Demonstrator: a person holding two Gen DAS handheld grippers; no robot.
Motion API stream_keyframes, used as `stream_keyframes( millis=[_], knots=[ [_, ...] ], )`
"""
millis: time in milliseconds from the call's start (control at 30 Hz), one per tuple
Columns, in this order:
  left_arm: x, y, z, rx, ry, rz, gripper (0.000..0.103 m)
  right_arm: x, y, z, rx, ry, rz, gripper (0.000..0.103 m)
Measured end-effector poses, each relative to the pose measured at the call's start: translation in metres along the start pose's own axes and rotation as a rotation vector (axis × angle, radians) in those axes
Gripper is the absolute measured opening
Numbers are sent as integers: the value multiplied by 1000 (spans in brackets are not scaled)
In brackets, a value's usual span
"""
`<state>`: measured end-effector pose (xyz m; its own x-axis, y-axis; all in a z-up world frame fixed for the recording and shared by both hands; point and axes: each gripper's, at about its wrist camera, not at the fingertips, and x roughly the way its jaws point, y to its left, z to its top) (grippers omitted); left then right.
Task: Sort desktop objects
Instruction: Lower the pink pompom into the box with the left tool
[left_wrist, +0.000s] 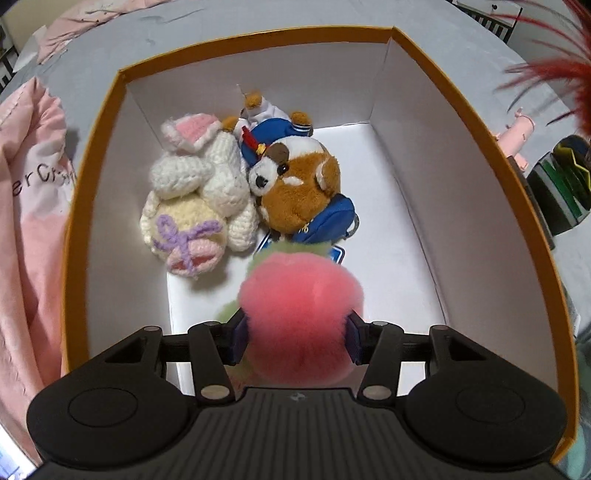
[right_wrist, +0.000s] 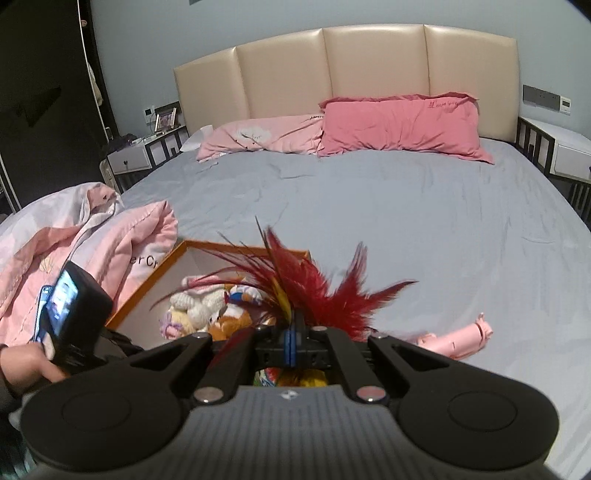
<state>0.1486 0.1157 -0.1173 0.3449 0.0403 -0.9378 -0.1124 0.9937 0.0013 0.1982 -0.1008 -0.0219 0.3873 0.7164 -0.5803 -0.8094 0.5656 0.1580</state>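
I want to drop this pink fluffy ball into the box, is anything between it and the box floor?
Nothing visible. The left gripper holds the pink ball over bare white box floor; the crochet bunny and brown plush lie farther back.

bed (right_wrist: 406, 221) | on it: box (left_wrist: 443, 122), pillows (right_wrist: 399, 125), quilt (right_wrist: 110, 243)

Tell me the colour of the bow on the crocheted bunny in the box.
Purple bow, clearest in the left wrist view.
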Motion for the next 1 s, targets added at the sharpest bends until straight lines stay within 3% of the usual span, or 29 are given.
stream_keyframes(
  millis=[433, 633, 767, 833, 867, 1000],
  knots=[
    [26, -13, 1, 96, 33, 62, 57, 24, 18, 11, -34, 6, -16, 0],
    [22, -8, -2, 49, 26, 30, 52, 25, 22, 12, -22, 0, -9, 0],
    [10, -2, -3, 6, -16, 33, 42, 22, 23, 11, -18, -4, -15, 0],
    [0, -1, 0, -11, -39, 22, 20, 20, 21, 11, -13, -6, -18, 0],
    [-5, 0, -1, -16, -49, 12, 14, 19, 20, 11, -12, -6, -20, 0],
    [-13, 3, -1, -44, -79, -14, 9, 18, 19, 9, -5, -6, -21, 0]
  ],
)
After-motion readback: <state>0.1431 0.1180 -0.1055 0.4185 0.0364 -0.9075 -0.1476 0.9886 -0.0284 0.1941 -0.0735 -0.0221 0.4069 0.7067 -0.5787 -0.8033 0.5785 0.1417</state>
